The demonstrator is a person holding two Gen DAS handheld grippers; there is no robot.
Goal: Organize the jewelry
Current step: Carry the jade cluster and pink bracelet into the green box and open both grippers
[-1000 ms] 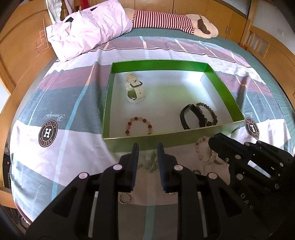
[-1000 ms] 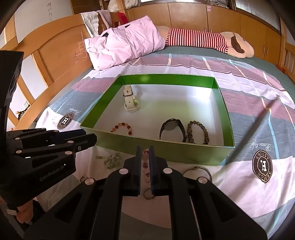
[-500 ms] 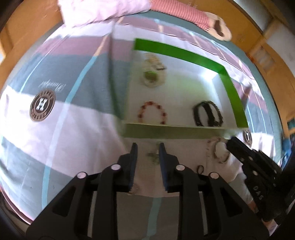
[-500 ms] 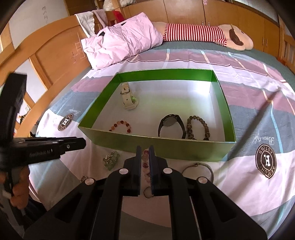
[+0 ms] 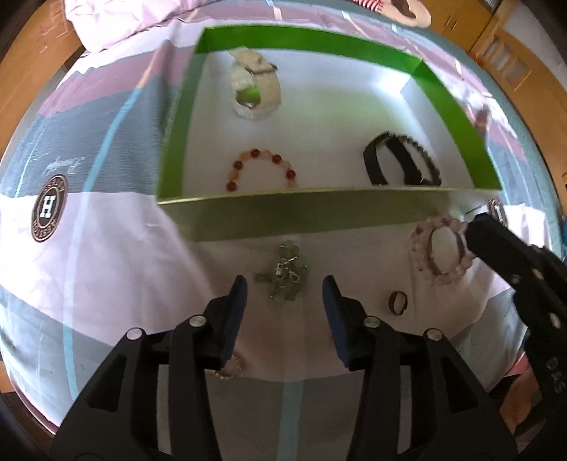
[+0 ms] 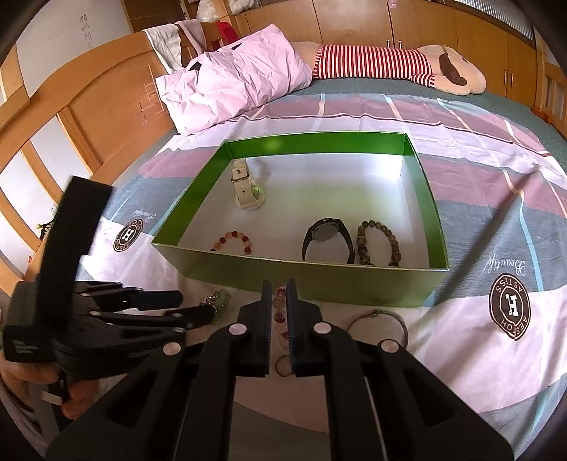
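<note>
Green-bead bracelet (image 5: 285,275) bunched in a loose heap on the bedsheet (image 5: 106,269), just in front of the green box (image 5: 301,216), no clear long axis or direction to tell. Directly under the left gripper (image 5: 283,292), jaws opening, spread to either side of the heap, pads not touching it. To the right on the sheet: pink bracelet (image 5: 443,248) lying flat, small ring (image 5: 397,301) near it, thin bangle (image 6: 381,321) beyond. Right gripper (image 6: 280,308) over the pink bracelet, jaws nearly pressed together, nothing pinched. Inside the box, on its white floor: white watch (image 5: 255,87) at the far left, red bracelet (image 5: 262,168) near the front wall, black watch (image 5: 389,159) beside a dark bead bracelet (image 6: 379,241), long sides of both running front to back. Striped sheet with round logos, pink pillow (image 6: 241,81) and striped plush toy (image 6: 389,65) at the head, wooden headboard (image 6: 117,106) and cupboards (image 6: 354,21) around.
</note>
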